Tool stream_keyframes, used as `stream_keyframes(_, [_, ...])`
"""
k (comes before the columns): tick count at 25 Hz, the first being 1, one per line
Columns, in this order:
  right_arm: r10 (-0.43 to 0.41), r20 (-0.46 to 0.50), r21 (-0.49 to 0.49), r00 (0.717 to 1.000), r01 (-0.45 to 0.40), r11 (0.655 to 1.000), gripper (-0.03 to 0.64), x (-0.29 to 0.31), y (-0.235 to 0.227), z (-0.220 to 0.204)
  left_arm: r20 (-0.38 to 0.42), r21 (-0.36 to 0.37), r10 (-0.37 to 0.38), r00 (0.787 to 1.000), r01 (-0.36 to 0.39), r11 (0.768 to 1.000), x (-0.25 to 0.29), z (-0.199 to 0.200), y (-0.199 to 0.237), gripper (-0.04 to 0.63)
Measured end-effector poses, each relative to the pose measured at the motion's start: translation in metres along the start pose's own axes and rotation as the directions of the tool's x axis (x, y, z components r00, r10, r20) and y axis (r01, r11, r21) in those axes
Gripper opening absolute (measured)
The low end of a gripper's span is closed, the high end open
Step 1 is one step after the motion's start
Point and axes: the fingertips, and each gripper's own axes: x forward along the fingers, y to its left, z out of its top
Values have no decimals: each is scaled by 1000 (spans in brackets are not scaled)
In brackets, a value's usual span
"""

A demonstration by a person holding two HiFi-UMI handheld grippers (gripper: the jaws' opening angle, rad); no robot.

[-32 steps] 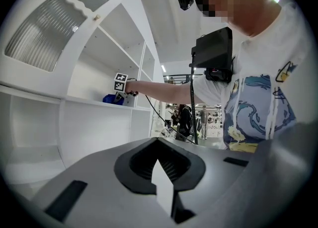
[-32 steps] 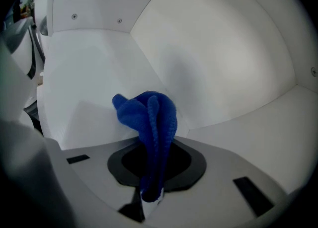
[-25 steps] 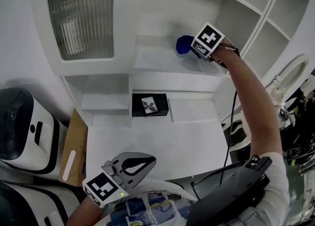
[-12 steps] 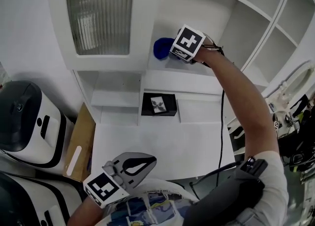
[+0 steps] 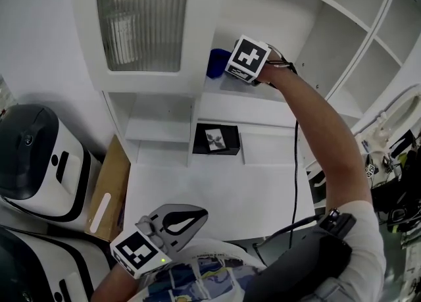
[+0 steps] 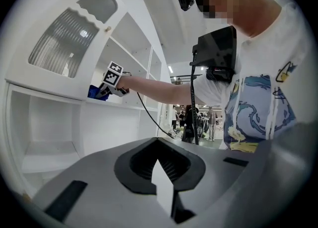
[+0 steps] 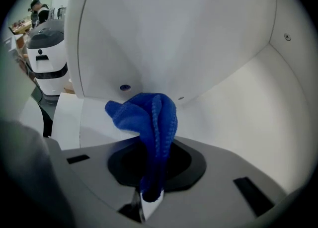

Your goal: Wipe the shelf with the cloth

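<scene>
Pinching cloth, right claw hung over shelf | cloth jutted ahead of tips | left claw pressed together, well apart

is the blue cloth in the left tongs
No, the left tongs are shut with nothing between them, and the blue cloth is pinched in the right tongs.

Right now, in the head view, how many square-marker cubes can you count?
2. One cube rides the right gripper, which holds the blue cloth at the shelf; the other cube rides the left gripper, low by the person's shirt.
</scene>
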Motion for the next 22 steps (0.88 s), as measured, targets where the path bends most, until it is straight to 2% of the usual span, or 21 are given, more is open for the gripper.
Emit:
stream_keyframes(12, [-39,-137,103,990,53,993,67,-23,-31,-107,-2,11,-88,996,88,996,26,4,-7,3])
stream_keyframes(18, [-57,-235,157,970,96,983,67,-35,-48,-169,-6,22,-134,991,134,991,41,7,-13,3])
stream_keyframes(22, [-62,-314,177,947,123,976,67,-41,-55,-199,-9,27,-158,987,159,987,48,9,-17,3])
